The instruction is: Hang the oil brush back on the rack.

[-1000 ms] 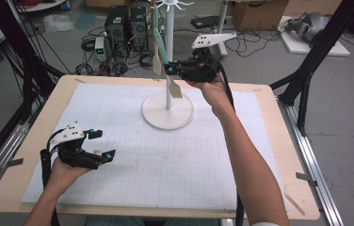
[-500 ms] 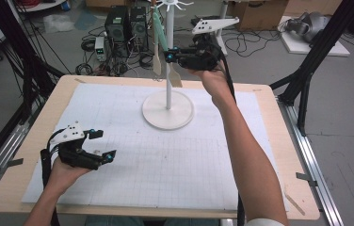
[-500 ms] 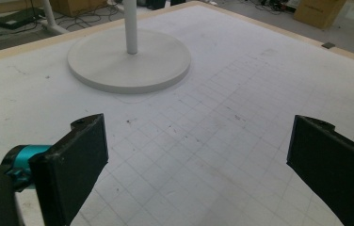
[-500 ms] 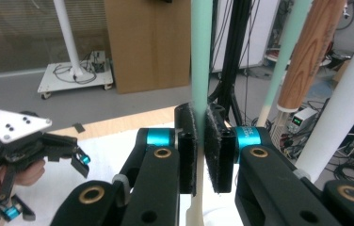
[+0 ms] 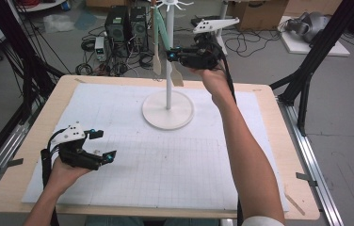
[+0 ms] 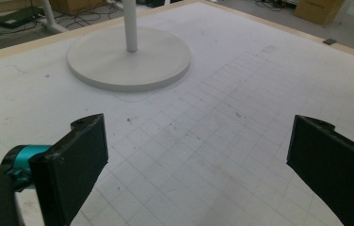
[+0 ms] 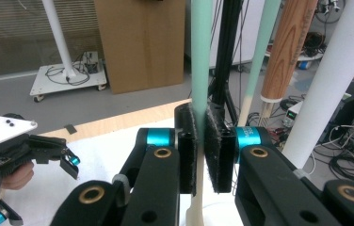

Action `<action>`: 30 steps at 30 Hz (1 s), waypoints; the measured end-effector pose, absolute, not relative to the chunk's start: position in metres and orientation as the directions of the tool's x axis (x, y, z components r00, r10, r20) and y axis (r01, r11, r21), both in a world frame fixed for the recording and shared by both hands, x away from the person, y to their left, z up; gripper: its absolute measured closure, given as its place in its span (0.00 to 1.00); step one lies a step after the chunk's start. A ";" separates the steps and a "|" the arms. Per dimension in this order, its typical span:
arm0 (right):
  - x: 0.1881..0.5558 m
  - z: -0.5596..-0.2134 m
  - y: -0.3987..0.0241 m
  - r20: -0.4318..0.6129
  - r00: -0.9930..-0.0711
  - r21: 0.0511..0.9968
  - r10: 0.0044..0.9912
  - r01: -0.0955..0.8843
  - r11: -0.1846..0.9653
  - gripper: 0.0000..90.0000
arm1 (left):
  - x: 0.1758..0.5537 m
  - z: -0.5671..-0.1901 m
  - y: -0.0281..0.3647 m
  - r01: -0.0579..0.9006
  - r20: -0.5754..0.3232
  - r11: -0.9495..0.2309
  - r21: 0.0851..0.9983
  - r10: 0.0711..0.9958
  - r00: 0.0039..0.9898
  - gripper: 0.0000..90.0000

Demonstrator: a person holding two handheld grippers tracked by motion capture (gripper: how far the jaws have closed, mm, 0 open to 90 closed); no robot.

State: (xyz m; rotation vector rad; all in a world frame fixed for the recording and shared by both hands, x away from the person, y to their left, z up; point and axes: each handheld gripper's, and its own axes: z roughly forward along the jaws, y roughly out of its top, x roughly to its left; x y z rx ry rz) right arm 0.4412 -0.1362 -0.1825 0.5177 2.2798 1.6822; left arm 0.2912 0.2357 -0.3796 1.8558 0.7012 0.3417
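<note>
Beyond the jaws' reach, a grey floor (image 5: 349,94) spread around the pale wooden desk (image 5: 288,155), which bore a white gridded mat (image 5: 165,165). Past the desk's far edge, black computer towers (image 5: 128,23) stood among tangled cables (image 5: 255,44), with cardboard boxes (image 5: 264,7) behind. Black frame struts (image 5: 321,52) rose on either side, and a brown cardboard panel (image 7: 137,42) stood farther off under even indoor light.

matt mint spatula handle (image 7: 200,56), wooden table rim (image 5: 302,188)
</note>
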 end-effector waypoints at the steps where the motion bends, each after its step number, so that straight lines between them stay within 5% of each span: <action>1: 0.441 -0.183 -0.136 0.004 -0.903 0.955 0.430 0.131 0.265 0.93 | 0.291 -0.379 0.236 0.305 -0.091 -0.254 0.918 0.614 0.784 0.07; 30: 0.462 -0.189 -0.147 0.086 -0.876 0.960 0.475 0.201 0.196 0.93 | 0.292 -0.380 0.233 0.296 -0.077 -0.273 0.915 0.603 0.794 0.07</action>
